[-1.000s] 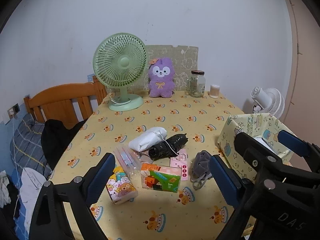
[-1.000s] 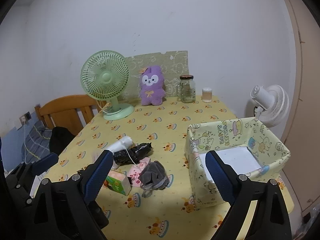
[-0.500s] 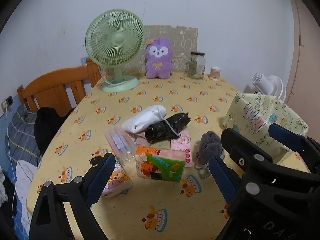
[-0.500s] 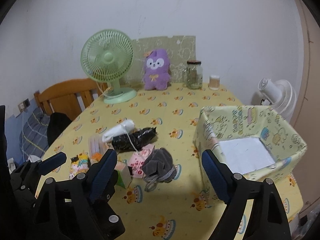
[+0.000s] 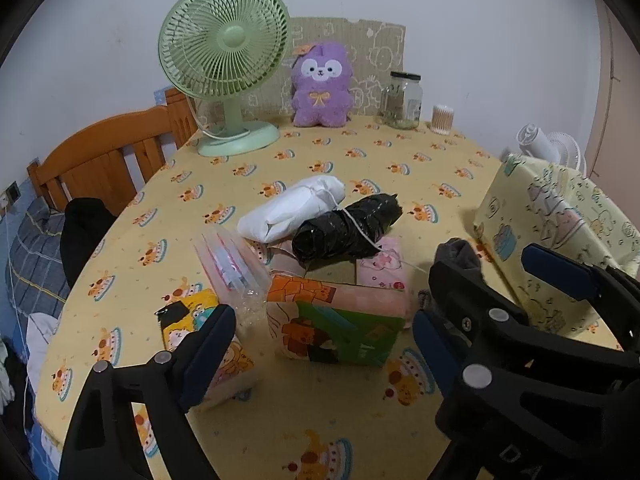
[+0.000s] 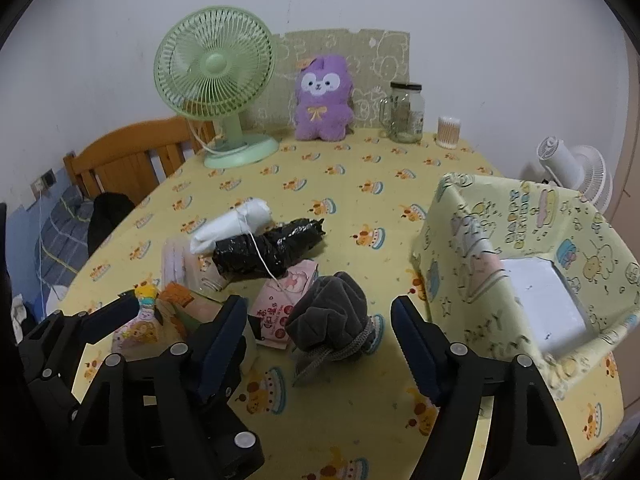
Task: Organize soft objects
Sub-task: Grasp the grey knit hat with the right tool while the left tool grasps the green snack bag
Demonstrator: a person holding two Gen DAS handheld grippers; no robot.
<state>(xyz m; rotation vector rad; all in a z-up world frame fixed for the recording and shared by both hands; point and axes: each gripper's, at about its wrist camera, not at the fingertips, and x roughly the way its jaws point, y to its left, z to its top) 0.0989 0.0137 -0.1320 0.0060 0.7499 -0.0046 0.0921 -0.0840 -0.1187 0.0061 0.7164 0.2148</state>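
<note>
Blue-padded right tongs (image 6: 316, 336) stand released with a gray drawstring pouch (image 6: 328, 320) between the pads, not pressed; the jaws have just been closing. The left tongs (image 5: 320, 340) are also released, jaws having just narrowed, straddling a green-and-orange tissue pack (image 5: 336, 324) without touching it. Taking that tissue pack as landmark: a cartoon-printed pack (image 5: 208, 344) lies just beside it, partly hidden by a left-tongs finger (image 5: 208, 344); a clear zip bag (image 5: 236, 268) leans against it; behind it a black roll (image 5: 346, 228) and a white roll (image 5: 294, 208), tied by a string, lie with long axes slanting toward the far right of the tabletop (image 5: 360, 160). A pink pack (image 5: 384, 264) sits under the black roll, mostly covered. The patterned box (image 6: 532, 264) stands well apart, its near edge cut off by the right tongs.
</note>
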